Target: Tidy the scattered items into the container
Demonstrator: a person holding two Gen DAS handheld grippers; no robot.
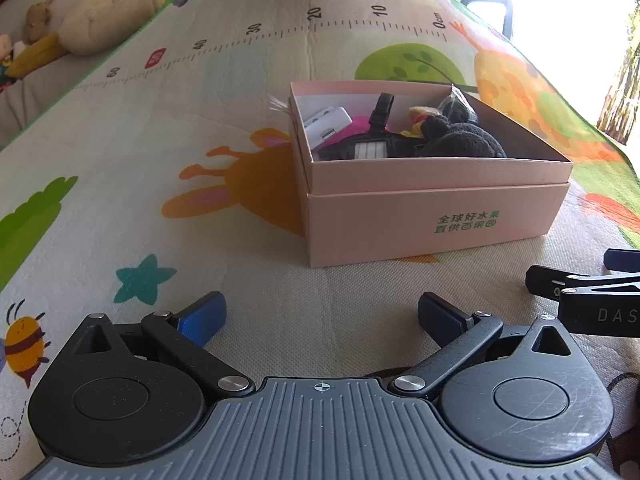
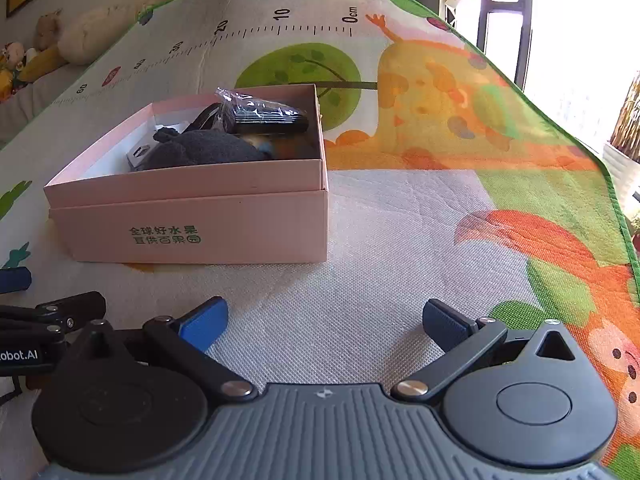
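Note:
A pink cardboard box with green lettering stands on the play mat; it also shows in the right wrist view. Inside lie a dark knitted item, a black strapped tag, a white gadget, a plastic-wrapped black item and small colourful pieces. My left gripper is open and empty, low over the mat in front of the box. My right gripper is open and empty, right of the box. Each gripper's side shows at the other view's edge.
The colourful play mat with a printed ruler covers the surface. Plush toys lie beyond its far left edge. A bright window and dark frame are at the far right, past the mat's green border.

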